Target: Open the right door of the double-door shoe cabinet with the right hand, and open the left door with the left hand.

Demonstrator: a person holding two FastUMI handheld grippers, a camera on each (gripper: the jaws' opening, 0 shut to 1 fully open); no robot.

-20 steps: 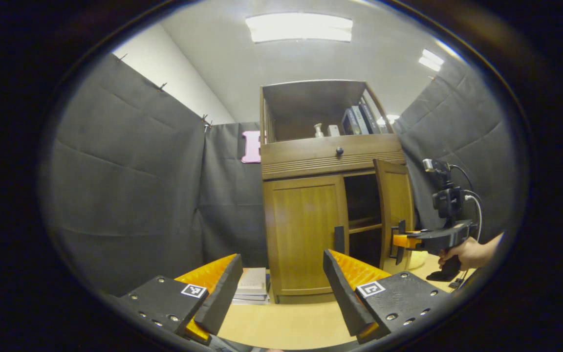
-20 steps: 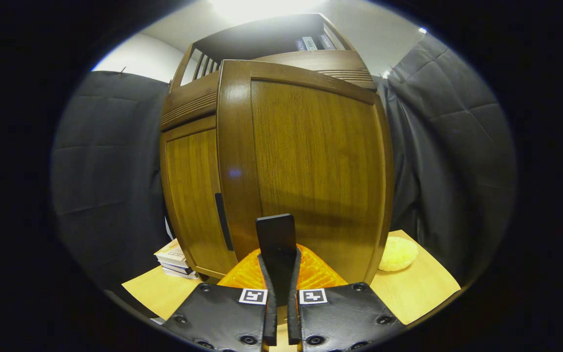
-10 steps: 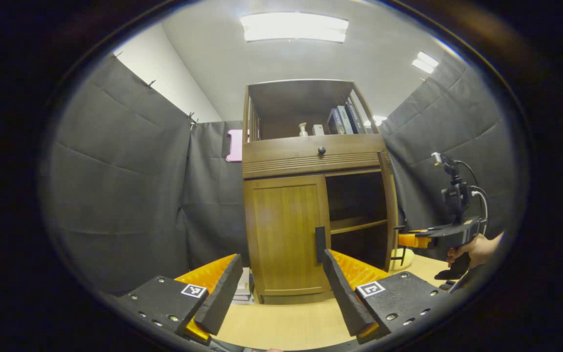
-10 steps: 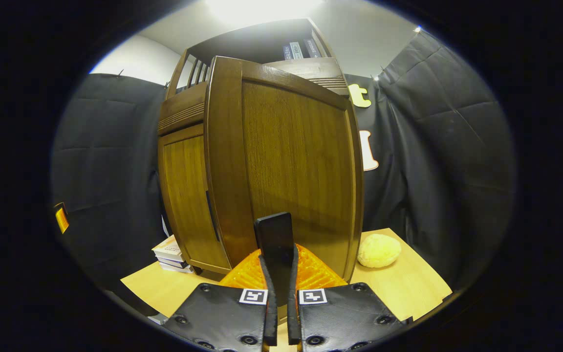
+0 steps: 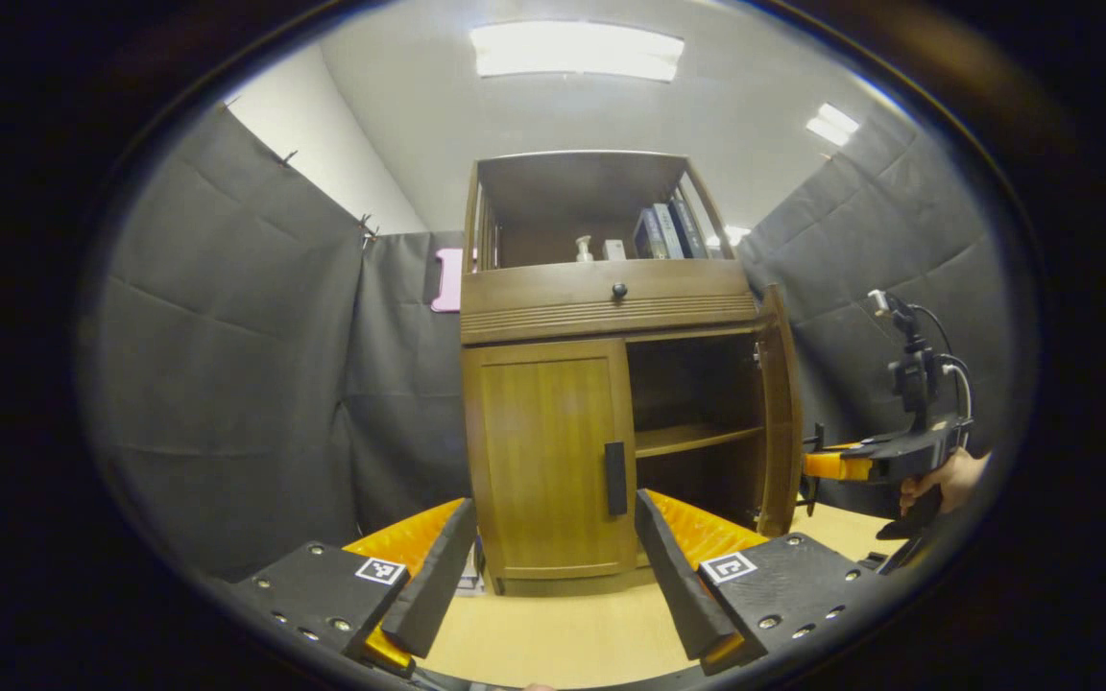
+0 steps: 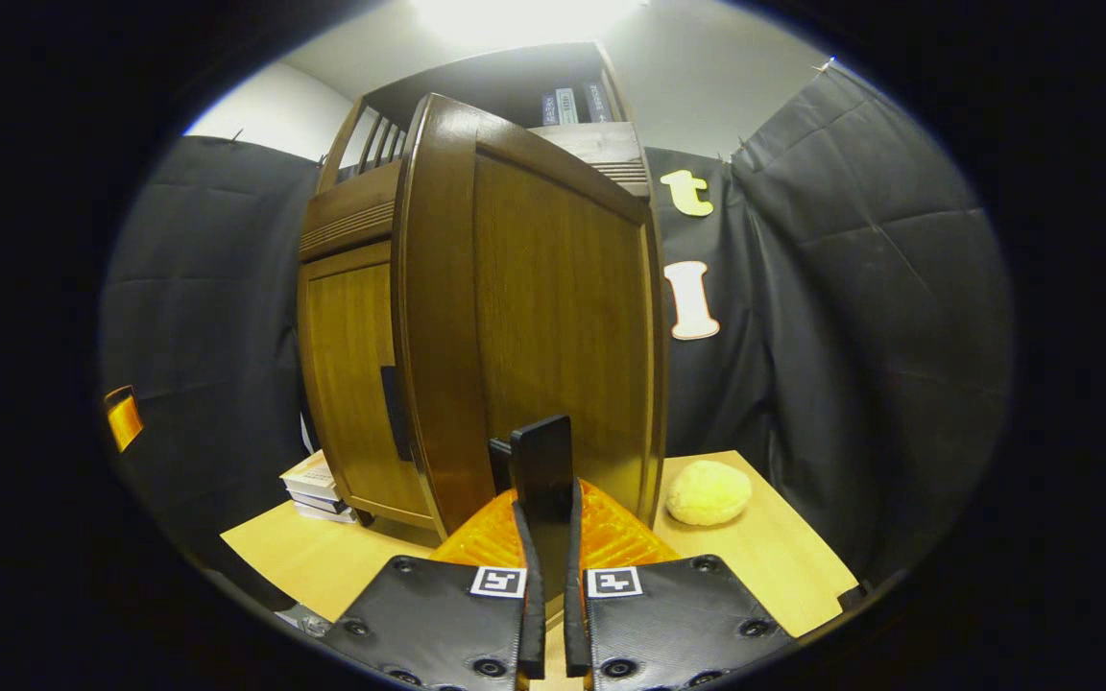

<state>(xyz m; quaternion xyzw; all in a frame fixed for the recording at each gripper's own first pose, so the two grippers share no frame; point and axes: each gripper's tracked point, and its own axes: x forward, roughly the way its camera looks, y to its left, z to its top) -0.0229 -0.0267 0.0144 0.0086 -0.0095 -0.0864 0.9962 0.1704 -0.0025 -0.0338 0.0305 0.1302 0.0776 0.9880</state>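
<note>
Right hand-held gripper (image 6: 548, 537): its two fingers are pressed together on the dark handle (image 6: 541, 470) of the right door; in the left gripper view the same tool sits far right, at the edge of the open door, with a hand (image 5: 937, 480) around its grip.
Right door (image 6: 553, 326): swung wide open, its outer face toward the right gripper's camera; in the left gripper view it stands nearly edge-on at the right side of the cabinet.
Left hand-held gripper (image 5: 553, 566): fingers wide apart, holding nothing, hovering over the desk just in front of the cabinet, touching neither door.
Left door (image 5: 548, 461): closed, flush with the cabinet front; its dark vertical handle (image 5: 615, 478) sits near the door's right edge, beyond and between the left gripper's fingers.
Shoe cabinet (image 5: 611, 297): brown wood, standing on the desk (image 5: 563, 633); the opened right half shows a dark interior with one shelf (image 5: 692, 439). Above the doors is a drawer with a small round knob (image 5: 619, 289).
Top compartment: open-fronted, with books (image 5: 663, 230) leaning on the right and a small pale bottle (image 5: 584, 249) near the middle.
Desk, left of cabinet: a short stack of books (image 6: 313, 485) lies beside the cabinet's base.
Desk, right of cabinet: a round yellow puff-like object (image 6: 709, 491) rests just past the open door.
</note>
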